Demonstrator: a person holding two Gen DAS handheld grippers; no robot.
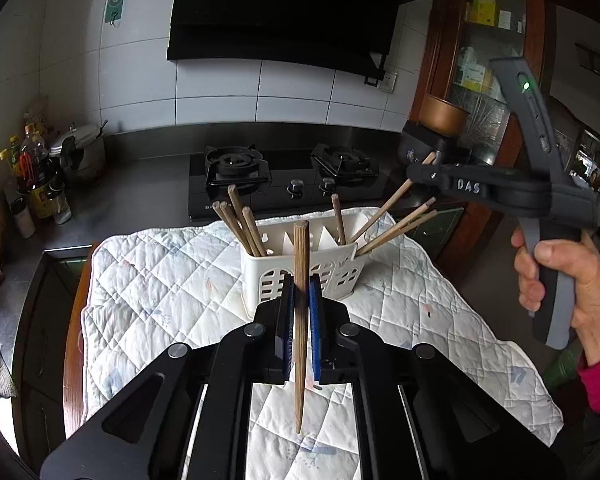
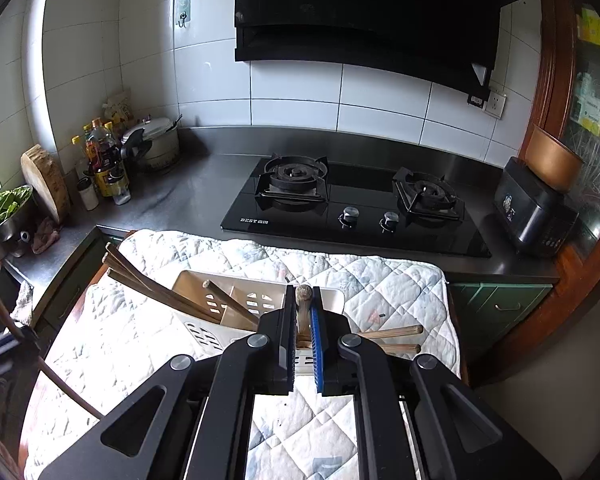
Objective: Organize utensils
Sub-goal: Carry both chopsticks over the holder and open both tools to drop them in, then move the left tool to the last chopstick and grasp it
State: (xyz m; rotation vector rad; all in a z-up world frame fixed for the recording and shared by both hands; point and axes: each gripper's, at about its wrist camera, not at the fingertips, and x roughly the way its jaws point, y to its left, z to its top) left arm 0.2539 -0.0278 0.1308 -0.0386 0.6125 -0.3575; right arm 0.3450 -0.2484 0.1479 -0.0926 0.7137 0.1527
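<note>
Your left gripper (image 1: 301,304) sits closest to the lens, fingers pinching one wooden chopstick (image 1: 300,320) that stands nearly upright between the pads, thick end up, thin tip hanging low above the quilted cloth (image 1: 160,280).

Largest to smallest from there:

- Quilted cloth, white with faint print, covers the table and lies in front of the steel counter with the black gas hob (image 2: 352,200).
- White slotted utensil holder (image 1: 300,272) stands on the cloth just beyond your left gripper's fingertips. Chopsticks lean out of it: a bundle (image 1: 240,228) at its left end, one upright stick (image 1: 339,220) right of centre, several splayed out over its right end (image 1: 396,228).
- Your right gripper (image 2: 303,312) is above the holder (seen from its own camera, the basket is directly below the fingers). Its fingers are closed on a second chopstick (image 2: 303,300), the blunt end showing between the pads.
- In the left camera, your right hand (image 1: 568,276) grips the handle of that gripper up at the right edge, and a chopstick (image 1: 394,200) angles down from its nose toward the holder.
</note>
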